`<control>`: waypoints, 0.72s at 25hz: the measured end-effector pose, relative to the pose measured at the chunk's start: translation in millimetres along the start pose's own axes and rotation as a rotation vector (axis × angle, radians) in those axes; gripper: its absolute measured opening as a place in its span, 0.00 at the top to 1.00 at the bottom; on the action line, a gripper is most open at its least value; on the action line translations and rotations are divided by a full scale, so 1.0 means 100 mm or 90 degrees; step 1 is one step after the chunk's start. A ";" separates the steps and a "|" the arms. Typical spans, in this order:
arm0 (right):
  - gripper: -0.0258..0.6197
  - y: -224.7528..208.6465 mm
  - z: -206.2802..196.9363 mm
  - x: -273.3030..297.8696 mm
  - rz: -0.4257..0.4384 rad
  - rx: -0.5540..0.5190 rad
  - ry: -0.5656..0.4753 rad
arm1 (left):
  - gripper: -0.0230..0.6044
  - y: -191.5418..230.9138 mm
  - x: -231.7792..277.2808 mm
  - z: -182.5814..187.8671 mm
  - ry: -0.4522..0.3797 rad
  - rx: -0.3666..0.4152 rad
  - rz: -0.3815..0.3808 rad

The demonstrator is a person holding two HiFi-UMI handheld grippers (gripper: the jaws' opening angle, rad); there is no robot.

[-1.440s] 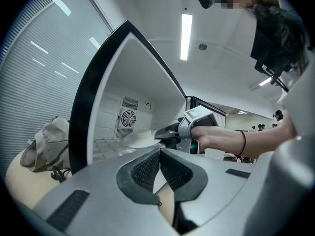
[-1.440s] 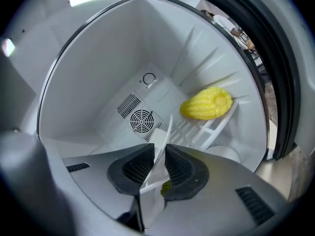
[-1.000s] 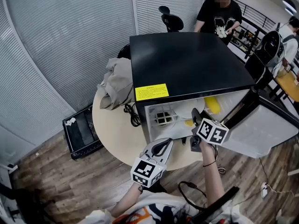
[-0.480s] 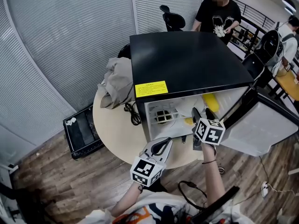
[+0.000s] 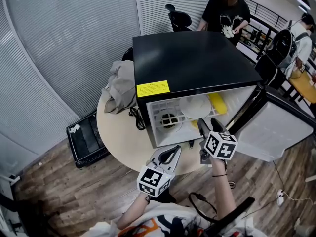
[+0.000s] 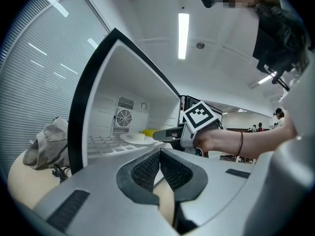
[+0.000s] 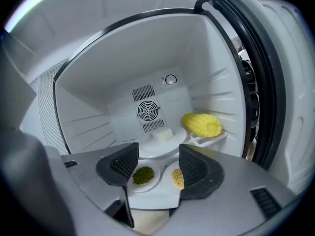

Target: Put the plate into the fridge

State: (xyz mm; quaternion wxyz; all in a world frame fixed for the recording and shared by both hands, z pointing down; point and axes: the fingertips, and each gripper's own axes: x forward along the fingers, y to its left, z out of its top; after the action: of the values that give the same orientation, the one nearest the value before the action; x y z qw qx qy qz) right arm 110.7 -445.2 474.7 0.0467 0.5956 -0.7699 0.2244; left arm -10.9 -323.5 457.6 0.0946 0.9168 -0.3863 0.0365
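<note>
The white plate (image 5: 196,106) with a white cube on it rests on the upper shelf inside the open black mini fridge (image 5: 197,63). The right gripper view shows the plate (image 7: 162,140) just beyond the jaws, which do not touch it. My right gripper (image 5: 207,124) hovers in front of the fridge opening; its jaws have just been opening and stand open (image 7: 158,156) with nothing between them. My left gripper (image 5: 170,154) waits lower left over the table edge, shut (image 6: 159,161) and empty.
Yellow corn (image 7: 202,124) lies right of the plate, and two small dishes (image 7: 143,175) sit on the shelf below. The fridge door (image 5: 274,132) hangs open at the right. A grey cloth bundle (image 5: 121,88) and cables (image 5: 134,115) lie on the round table (image 5: 113,137).
The right gripper's jaws have widened and it has drawn back a little from the fridge opening. The plate stays on the shelf. The left gripper has not moved.
</note>
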 end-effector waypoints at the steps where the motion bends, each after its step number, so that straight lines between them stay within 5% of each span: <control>1: 0.55 0.02 -0.02 -0.04 0.006 0.004 -0.001 | 0.94 -0.02 -0.01 -0.01 0.001 0.000 0.001; 18: 0.79 0.14 -0.59 -1.10 0.065 0.043 0.014 | 0.94 -0.57 -0.11 -0.14 0.018 -0.005 0.026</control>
State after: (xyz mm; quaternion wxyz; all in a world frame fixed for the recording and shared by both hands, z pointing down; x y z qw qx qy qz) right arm 117.5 -320.2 485.8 0.0234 0.5540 -0.7910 0.2585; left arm 22.4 -273.5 461.7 0.1030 0.9078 -0.4034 0.0502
